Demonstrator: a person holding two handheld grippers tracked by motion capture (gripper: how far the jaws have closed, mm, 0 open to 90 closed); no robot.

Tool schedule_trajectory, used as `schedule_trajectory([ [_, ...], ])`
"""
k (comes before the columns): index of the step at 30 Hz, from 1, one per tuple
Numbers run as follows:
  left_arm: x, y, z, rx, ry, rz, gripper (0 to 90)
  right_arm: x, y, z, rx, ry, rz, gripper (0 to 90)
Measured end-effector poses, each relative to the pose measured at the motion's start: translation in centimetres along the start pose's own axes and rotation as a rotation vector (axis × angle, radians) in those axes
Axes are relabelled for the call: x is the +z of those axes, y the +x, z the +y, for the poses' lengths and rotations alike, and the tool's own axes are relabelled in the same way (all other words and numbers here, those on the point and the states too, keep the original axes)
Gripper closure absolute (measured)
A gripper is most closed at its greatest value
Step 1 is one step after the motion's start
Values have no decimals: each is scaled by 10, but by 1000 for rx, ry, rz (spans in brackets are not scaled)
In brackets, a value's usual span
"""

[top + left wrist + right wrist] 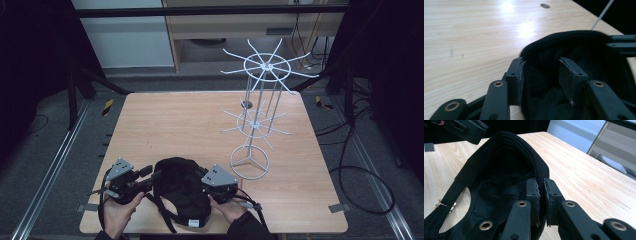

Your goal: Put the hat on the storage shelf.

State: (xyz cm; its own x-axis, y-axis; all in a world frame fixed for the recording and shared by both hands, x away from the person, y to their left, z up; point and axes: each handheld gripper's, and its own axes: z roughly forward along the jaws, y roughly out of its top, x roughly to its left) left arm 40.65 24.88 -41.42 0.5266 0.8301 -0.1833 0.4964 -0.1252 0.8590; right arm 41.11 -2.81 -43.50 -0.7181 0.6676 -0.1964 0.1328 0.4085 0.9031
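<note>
Cap (181, 187), black, upside down at the near edge of the desk (165, 120), hollow facing up, between both hands; long axis running from the crown at the far side to the strap and buckle at the near side. Right gripper (212, 189) clenched on the cap's right rim, fabric edge pinched between the pads (535, 192). Left gripper (152, 176) released, jaws apart and pressing nothing, pointing rightward at the left rim, one pad (570, 75) over the dark lining, the other pad outside the rim. Both forearms entering low from the near side, grippers held roughly level, facing each other across the cap. White wire rack (257, 107) well apart, at the far right, nearer the right hand. Likely next: closing the left on its rim.
</note>
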Motion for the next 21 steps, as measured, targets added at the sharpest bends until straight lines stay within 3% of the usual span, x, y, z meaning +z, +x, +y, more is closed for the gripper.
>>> schedule_trajectory([
  [3,6,-5,3,-4,-3,-22,515,0,1,0,-5,-2,4,835],
  [7,18,-9,7,-57,-7,-72,468,0,2,1,-12,-8,12,834],
  [14,29,-15,13,-75,-30,-61,380,-1,4,0,-24,-12,24,834],
  [21,41,-20,19,-109,-37,-35,284,-2,9,1,-54,-25,68,835],
])
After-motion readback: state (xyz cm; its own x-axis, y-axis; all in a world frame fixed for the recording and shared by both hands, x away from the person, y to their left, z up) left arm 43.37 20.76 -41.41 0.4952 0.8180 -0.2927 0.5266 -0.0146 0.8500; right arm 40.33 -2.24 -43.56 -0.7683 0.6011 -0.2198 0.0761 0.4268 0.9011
